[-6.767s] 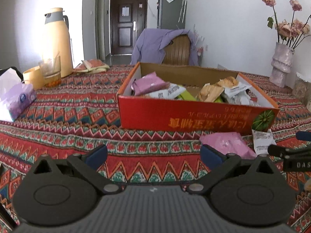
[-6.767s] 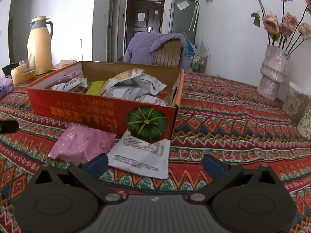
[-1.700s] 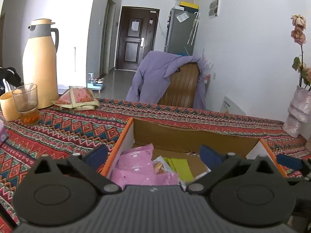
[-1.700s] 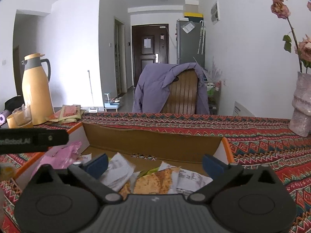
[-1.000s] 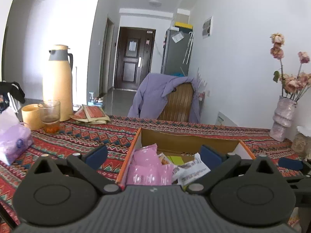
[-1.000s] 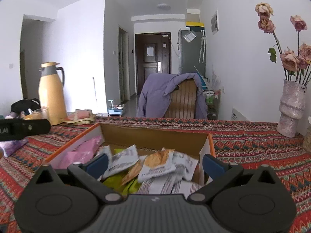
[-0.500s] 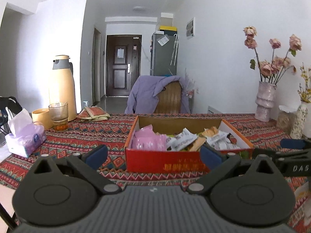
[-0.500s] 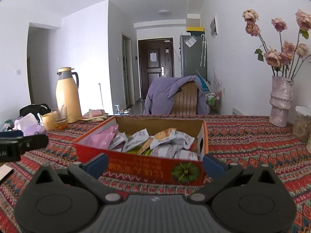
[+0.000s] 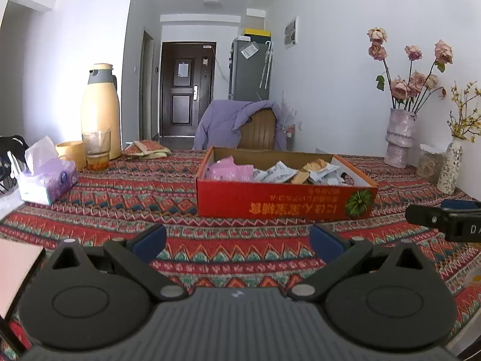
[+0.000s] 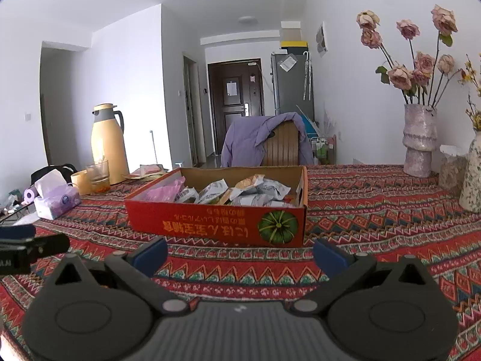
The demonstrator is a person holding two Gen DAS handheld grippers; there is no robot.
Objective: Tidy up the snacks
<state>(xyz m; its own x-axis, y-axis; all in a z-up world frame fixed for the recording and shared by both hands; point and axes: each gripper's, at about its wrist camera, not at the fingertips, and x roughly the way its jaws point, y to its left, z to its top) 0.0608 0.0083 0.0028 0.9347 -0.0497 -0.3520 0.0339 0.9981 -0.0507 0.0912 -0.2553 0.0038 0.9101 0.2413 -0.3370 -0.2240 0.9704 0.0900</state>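
- I am holding my left hand-held gripper [image 9: 237,237] above the patterned bench [image 9: 120,192], its blue fingers spread wide and gripping nothing.
- My right hand-held gripper [image 10: 240,251] is hanging the same way — released, nothing between its fingers.
- The red box [image 10: 216,225] is sitting on the bench ahead of both grippers, well apart from their tips, its printed side with the green pumpkin picture facing me.
- The snacks [image 10: 240,194] are lying inside the box — pink packets [image 9: 231,172] piling at its left end, white and orange ones filling the rest.
- A tissue pack [image 9: 48,180] is resting at the left of the bench, with a glass [image 9: 96,150], a cup [image 9: 70,152] and a tall yellow flask [image 9: 100,111] standing behind it.
- A vase [image 10: 419,141] of dried roses is standing at the far right of the bench.
- A chair [image 9: 258,131] draped with a purple jacket is standing beyond the box.
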